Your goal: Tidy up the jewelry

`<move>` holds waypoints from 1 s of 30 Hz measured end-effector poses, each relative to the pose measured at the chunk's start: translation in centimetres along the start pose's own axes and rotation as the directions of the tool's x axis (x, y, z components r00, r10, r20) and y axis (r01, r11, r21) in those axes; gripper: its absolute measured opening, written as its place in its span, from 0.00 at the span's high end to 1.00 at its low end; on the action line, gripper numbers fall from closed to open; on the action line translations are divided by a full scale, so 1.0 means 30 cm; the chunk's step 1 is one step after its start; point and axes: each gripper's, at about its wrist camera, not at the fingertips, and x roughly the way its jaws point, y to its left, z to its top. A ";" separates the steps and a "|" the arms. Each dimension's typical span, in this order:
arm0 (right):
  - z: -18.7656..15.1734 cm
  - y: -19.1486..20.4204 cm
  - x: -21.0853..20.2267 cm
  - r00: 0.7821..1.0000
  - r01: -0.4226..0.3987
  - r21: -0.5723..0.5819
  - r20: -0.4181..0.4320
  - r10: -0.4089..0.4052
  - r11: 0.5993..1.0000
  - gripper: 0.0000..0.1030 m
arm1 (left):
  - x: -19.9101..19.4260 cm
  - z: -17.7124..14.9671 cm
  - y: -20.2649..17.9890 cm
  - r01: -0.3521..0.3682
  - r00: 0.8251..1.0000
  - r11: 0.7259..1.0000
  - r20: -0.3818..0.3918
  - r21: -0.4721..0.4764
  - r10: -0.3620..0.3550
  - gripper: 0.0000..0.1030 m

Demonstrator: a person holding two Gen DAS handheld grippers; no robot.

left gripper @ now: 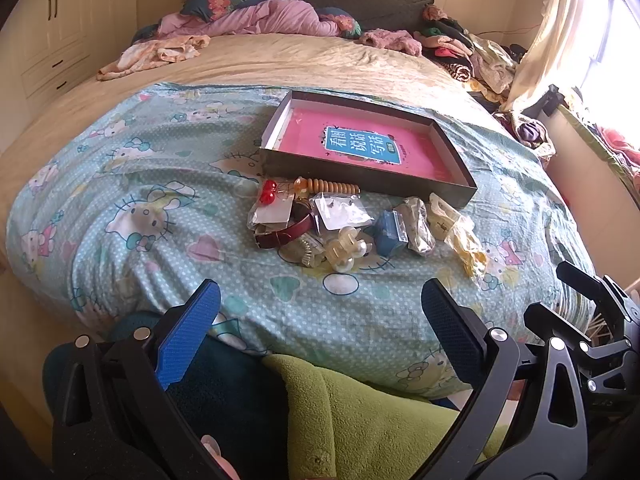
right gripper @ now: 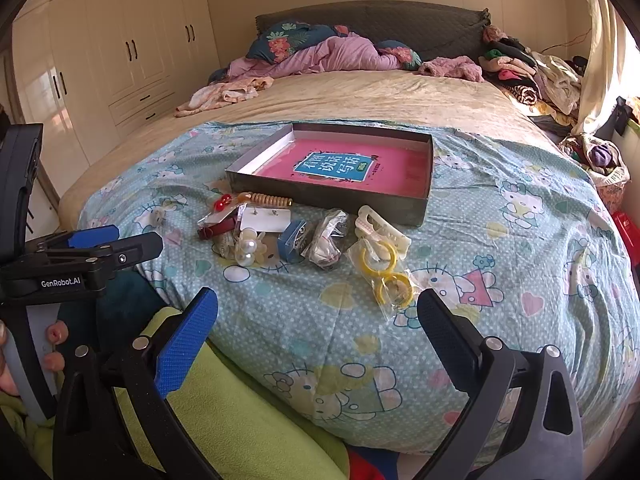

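A pile of jewelry lies on the Hello Kitty blanket (left gripper: pixel 132 216) in front of a shallow grey box (left gripper: pixel 348 174) with a pink book in it. The pile holds red bead earrings (left gripper: pixel 267 192), a wooden bead bracelet (left gripper: pixel 332 187), a maroon strap (left gripper: pixel 288 232), a pearl clip (left gripper: pixel 346 250) and a bagged blue piece (left gripper: pixel 386 234). The right wrist view adds bagged yellow rings (right gripper: pixel 386 268) and a white hair claw (right gripper: pixel 382 228) before the box (right gripper: pixel 320 192). My left gripper (left gripper: pixel 320 308) and right gripper (right gripper: pixel 316 320) hover open and empty short of the pile.
The blanket covers the near end of a bed (right gripper: pixel 360 96). Clothes are heaped by the headboard (right gripper: pixel 320 56) and along the right side (right gripper: pixel 532 76). A wardrobe (right gripper: pixel 120 60) stands left, a curtain (left gripper: pixel 552 40) right. A green fleece (left gripper: pixel 360 412) lies below the grippers.
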 end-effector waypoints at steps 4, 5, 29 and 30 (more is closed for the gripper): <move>0.002 0.002 0.000 1.000 -0.001 -0.002 -0.001 0.001 1.000 0.04 | -0.004 0.001 -0.003 -0.002 1.000 1.000 0.003 0.000 0.002 0.09; 0.002 0.002 -0.001 1.000 0.000 -0.002 -0.001 0.000 1.000 0.04 | -0.008 0.004 -0.005 -0.001 1.000 1.000 0.003 -0.001 0.001 0.09; 0.006 0.017 0.006 1.000 0.000 -0.014 0.001 0.000 1.000 0.04 | -0.026 0.018 -0.022 0.000 1.000 1.000 0.009 0.001 0.000 0.09; 0.006 0.018 0.007 1.000 0.000 -0.015 0.000 0.000 1.000 0.04 | -0.023 0.015 -0.019 0.002 1.000 1.000 0.009 0.001 -0.002 0.09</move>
